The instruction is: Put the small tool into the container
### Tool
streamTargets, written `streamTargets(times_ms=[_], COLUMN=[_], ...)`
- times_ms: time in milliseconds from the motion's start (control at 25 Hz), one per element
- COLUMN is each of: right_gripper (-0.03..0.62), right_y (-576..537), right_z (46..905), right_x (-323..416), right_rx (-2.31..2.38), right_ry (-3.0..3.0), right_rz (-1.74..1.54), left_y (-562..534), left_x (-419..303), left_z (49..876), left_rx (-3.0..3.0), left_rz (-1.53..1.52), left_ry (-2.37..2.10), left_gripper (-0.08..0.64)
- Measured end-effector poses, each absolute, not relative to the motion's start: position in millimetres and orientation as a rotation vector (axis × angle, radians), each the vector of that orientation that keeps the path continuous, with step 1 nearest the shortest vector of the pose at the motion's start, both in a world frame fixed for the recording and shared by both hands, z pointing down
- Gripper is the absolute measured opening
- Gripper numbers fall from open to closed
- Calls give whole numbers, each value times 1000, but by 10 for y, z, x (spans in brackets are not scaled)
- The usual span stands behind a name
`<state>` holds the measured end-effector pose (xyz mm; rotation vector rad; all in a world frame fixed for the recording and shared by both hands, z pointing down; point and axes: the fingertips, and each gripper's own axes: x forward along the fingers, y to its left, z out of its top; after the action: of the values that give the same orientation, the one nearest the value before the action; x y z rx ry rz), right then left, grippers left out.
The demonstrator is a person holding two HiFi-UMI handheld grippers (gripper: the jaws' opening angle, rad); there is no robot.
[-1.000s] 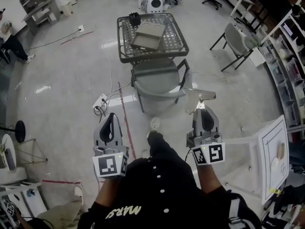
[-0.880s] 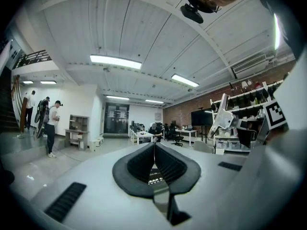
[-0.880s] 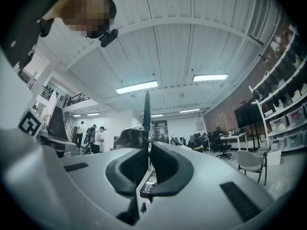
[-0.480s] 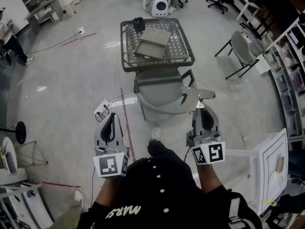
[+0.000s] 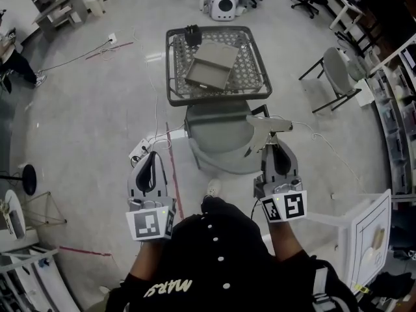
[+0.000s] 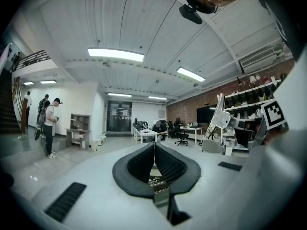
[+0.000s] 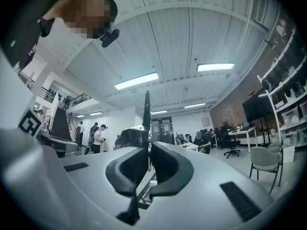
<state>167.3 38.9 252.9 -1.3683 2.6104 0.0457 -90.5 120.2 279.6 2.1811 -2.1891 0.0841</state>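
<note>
A pale grey small tool sticks out ahead of my right gripper, which is shut on it. In the right gripper view the jaws clamp a thin dark part of the tool that rises between them. My left gripper is held level at the left, shut with nothing in it; its pads meet in the left gripper view. The container, a shallow grey tray, lies on a mesh-top table well ahead of both grippers.
A grey chair stands between me and the mesh table. A black object sits at the table's far edge. Cables and a power strip lie on the floor at the left. A white stand is at the right, a chair further off.
The mesh table and grey chair have drawn nearer, sliding down the head view. Both grippers keep the same pose, the right still shut on the tool.
</note>
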Motion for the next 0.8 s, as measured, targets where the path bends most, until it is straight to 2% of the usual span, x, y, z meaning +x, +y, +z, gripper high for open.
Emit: streamTargets(times_ms=[800], right_gripper=[14], right_y=[-962], right_z=[2614], right_x=[1445], right_rx=[-1286], right_ry=[2699], right_rz=[17], left_y=[-29], left_x=[-954], left_z=[2905], left_rx=[2116], left_rz=[84], left_ry=[-2195], left_gripper=[26])
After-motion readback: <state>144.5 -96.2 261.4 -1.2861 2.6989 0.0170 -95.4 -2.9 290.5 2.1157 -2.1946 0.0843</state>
